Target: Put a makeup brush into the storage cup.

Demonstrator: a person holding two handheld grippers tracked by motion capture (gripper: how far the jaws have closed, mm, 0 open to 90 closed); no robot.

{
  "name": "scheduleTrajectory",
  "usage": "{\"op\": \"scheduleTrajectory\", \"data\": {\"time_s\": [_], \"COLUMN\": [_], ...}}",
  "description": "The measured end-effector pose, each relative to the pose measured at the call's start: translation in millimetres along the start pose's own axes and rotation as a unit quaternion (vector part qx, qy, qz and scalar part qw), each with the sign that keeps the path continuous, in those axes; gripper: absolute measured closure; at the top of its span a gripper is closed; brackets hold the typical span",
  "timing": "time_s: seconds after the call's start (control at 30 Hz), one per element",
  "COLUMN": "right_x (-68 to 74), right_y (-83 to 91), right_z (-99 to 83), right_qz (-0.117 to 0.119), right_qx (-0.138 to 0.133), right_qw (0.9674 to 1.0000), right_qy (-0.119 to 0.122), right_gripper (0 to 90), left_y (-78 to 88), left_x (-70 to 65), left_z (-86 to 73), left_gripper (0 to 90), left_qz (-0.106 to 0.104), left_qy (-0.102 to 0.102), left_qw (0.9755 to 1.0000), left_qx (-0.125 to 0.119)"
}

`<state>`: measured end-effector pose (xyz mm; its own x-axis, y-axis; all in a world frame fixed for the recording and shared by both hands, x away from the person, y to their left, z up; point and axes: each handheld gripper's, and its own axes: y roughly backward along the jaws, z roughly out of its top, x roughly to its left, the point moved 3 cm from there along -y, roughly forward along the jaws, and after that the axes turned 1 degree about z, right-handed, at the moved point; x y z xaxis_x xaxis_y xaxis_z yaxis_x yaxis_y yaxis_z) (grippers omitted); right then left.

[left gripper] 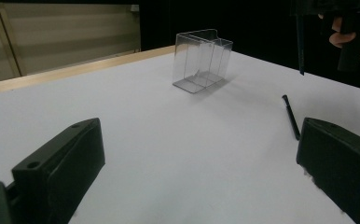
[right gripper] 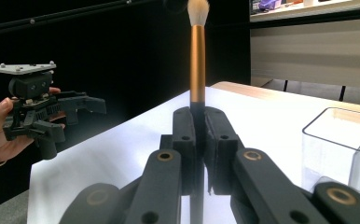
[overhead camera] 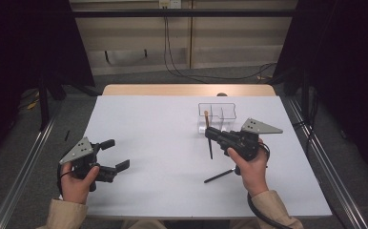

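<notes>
The right claw (overhead camera: 209,133) is clenched on a makeup brush (right gripper: 197,56), held upright beside the clear organizer (overhead camera: 218,114) at the far side of the tabletop (overhead camera: 153,143). By my reading the work is barely begun: the organizer looks empty, and a black pencil (overhead camera: 219,176) lies near the right hand. The left claw (overhead camera: 117,155) hangs released and empty. The brush's lower handle is hidden between the jaws.

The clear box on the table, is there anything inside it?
The clear box looks empty; its see-through walls show only dividers inside. The right gripper holds the makeup brush upright beside it, not yet in.
</notes>
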<state>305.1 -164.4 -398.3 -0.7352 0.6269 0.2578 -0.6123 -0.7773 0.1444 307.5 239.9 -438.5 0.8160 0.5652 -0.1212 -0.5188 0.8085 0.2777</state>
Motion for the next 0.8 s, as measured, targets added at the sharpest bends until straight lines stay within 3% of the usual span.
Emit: {"op": "scheduleTrajectory", "data": {"time_s": [0.8], "right_x": [-24.0], "right_y": [-1.8], "right_z": [23.7], "right_qz": [-0.030], "right_qx": [-0.019], "right_qw": [0.9993], "right_qy": [0.012], "right_gripper": [84.3], "left_y": [6.1], "left_x": [0.9], "left_z": [-5.9], "left_gripper": [0.5], "left_qz": [0.001], "left_qy": [0.003], "left_qw": [1.0000], "left_qx": [0.000]}}
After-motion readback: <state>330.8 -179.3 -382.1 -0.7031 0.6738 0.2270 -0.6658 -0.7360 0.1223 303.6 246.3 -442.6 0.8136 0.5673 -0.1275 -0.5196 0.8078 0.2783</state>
